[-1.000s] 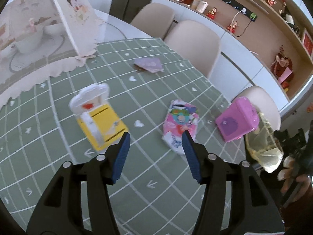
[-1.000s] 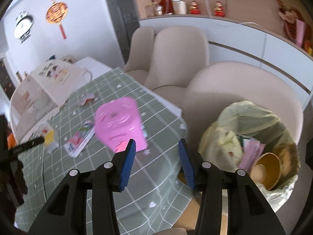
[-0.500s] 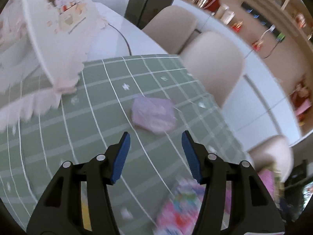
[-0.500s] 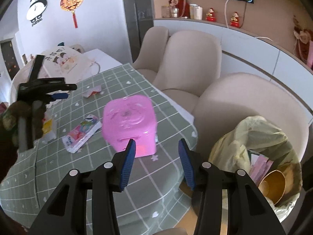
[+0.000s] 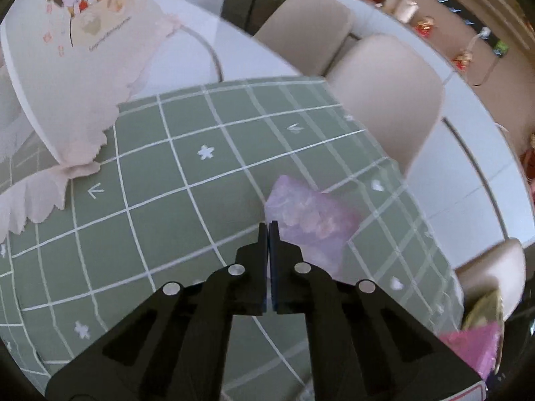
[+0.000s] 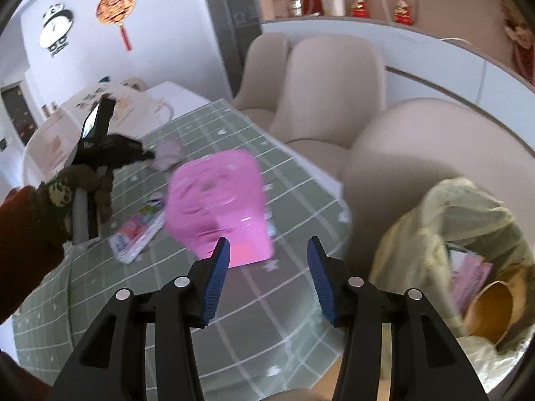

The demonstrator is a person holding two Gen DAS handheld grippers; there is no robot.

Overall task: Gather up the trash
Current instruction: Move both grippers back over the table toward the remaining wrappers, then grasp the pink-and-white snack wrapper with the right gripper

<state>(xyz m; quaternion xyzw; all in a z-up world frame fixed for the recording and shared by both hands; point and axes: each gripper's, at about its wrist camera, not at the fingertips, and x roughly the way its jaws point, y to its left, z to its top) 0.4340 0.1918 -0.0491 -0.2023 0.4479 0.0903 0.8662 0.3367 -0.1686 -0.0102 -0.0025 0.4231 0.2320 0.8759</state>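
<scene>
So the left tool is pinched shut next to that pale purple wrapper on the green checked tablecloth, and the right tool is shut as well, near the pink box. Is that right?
Not quite. The right tool is not shut: the right wrist view shows its blue fingers wide apart and still opening, with nothing between them, near the pink box. The rest holds: the left tool is shut beside the purple wrapper on the green tablecloth.

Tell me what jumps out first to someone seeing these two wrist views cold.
The bright pink box dominates the right wrist view, sitting on the green checked tablecloth just beyond the right gripper, whose jaws are opening with nothing between them. To its right, a yellowish trash bag gapes with rubbish inside. In the left wrist view, the shut left gripper points at a crumpled lilac wrapper.
</scene>
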